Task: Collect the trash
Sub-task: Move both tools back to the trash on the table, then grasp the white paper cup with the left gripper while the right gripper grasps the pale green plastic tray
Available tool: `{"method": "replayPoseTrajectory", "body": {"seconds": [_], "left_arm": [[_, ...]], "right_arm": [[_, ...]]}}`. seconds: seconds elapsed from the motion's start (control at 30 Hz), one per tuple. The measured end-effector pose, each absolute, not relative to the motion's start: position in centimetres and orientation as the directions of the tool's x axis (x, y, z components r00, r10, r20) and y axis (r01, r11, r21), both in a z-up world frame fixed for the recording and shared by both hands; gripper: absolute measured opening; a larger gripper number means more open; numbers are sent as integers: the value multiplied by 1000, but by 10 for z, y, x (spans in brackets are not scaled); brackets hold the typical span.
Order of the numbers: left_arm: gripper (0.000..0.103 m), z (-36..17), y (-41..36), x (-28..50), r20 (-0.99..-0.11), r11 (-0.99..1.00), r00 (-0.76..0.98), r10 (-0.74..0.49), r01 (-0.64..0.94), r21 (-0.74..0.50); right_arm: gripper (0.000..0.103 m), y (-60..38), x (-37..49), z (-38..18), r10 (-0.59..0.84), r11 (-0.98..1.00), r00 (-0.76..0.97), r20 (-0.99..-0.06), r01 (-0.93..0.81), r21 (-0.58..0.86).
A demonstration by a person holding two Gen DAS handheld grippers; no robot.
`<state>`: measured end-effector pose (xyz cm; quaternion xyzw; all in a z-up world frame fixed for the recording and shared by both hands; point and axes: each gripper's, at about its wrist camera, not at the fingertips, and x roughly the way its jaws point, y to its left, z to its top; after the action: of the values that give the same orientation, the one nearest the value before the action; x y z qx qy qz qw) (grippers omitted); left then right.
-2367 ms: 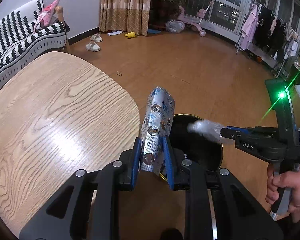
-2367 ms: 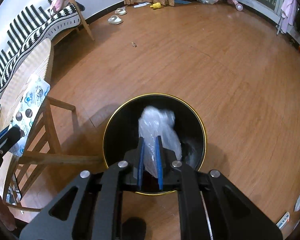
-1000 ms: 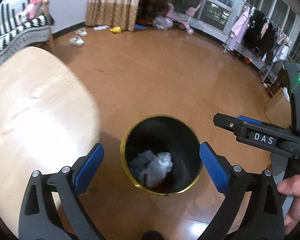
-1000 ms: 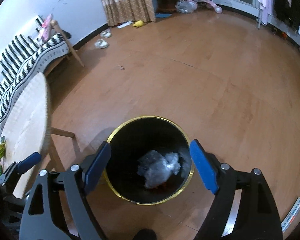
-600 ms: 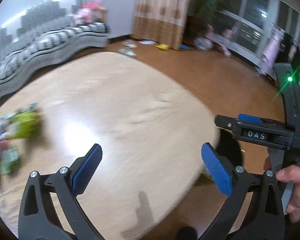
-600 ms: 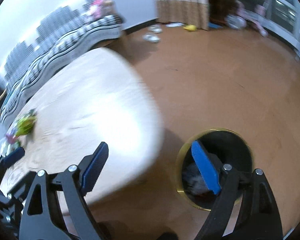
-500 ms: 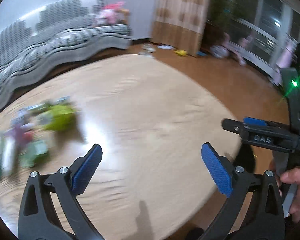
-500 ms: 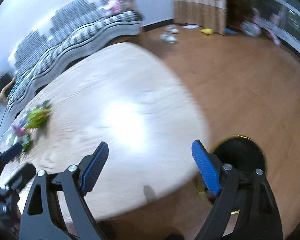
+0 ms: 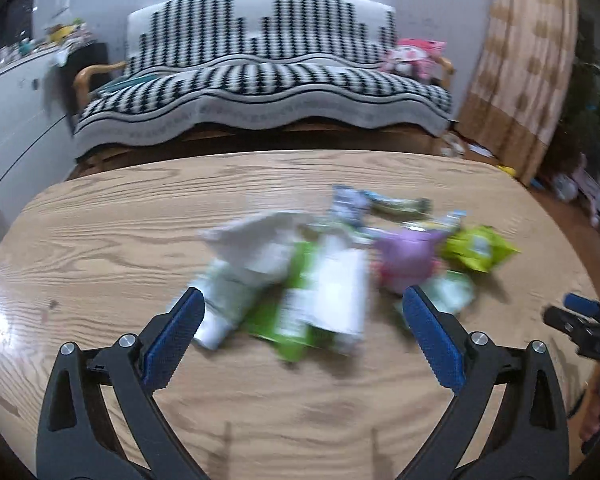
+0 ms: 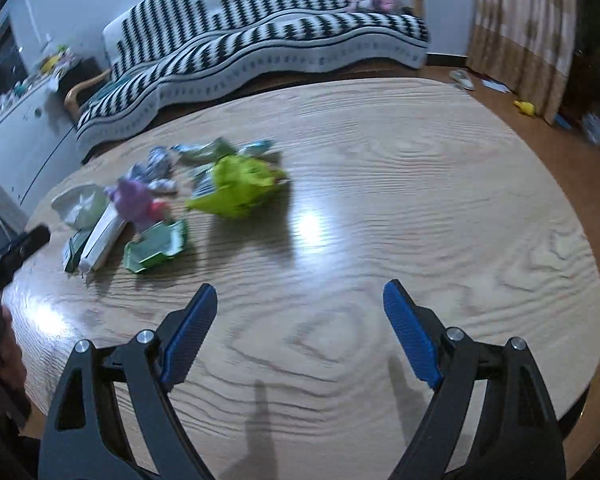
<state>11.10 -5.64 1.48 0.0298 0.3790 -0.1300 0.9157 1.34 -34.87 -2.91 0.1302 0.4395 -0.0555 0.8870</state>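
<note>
A blurred pile of trash lies on the wooden table (image 9: 100, 232): a white crumpled paper (image 9: 260, 240), a green and white packet (image 9: 320, 300), a purple wrapper (image 9: 404, 256) and a lime-green bag (image 9: 474, 248). My left gripper (image 9: 300, 332) is open and empty, just in front of the pile. My right gripper (image 10: 300, 328) is open and empty over bare table (image 10: 420, 200), with the lime-green bag (image 10: 240, 188), purple wrapper (image 10: 134, 196) and a green packet (image 10: 158, 246) to its far left. The trash bin is out of view.
A black-and-white striped sofa (image 9: 260, 88) stands behind the table, with a pink toy (image 9: 416, 56) on its right end. A white cabinet (image 9: 12, 120) is at the left and curtains (image 9: 528, 60) at the right. The right gripper's tip shows in the left wrist view (image 9: 580, 320).
Both grippers let go of their trash into the black bin, opened, then swung left from the bin to the table. The trash pile has come into view in front of them.
</note>
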Motion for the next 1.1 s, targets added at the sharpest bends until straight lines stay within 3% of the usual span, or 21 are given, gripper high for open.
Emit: {"method": "replayPoseTrajectory", "body": {"seconds": [0.37, 0.43, 0.47, 0.8, 1.1], "left_arm": [[94, -20, -26, 185, -748, 971, 619, -239, 140, -194], [75, -23, -26, 189, -749, 966, 610, -258, 137, -221], [58, -23, -26, 191, -747, 960, 603, -278, 147, -238], [54, -1, -31, 171, -719, 971, 653, -238, 135, -198], [54, 13, -39, 149, -712, 972, 661, -237, 159, -176]], "right_arm": [[82, -319, 53, -51, 50, 970, 582, -812, 166, 179], [82, -317, 58, -52, 60, 970, 584, -809, 157, 186], [82, -314, 61, -52, 71, 970, 586, -807, 147, 192], [83, -265, 85, -58, 143, 983, 569, -810, 12, 182], [86, -228, 113, -71, 102, 994, 559, -823, -29, 103]]}}
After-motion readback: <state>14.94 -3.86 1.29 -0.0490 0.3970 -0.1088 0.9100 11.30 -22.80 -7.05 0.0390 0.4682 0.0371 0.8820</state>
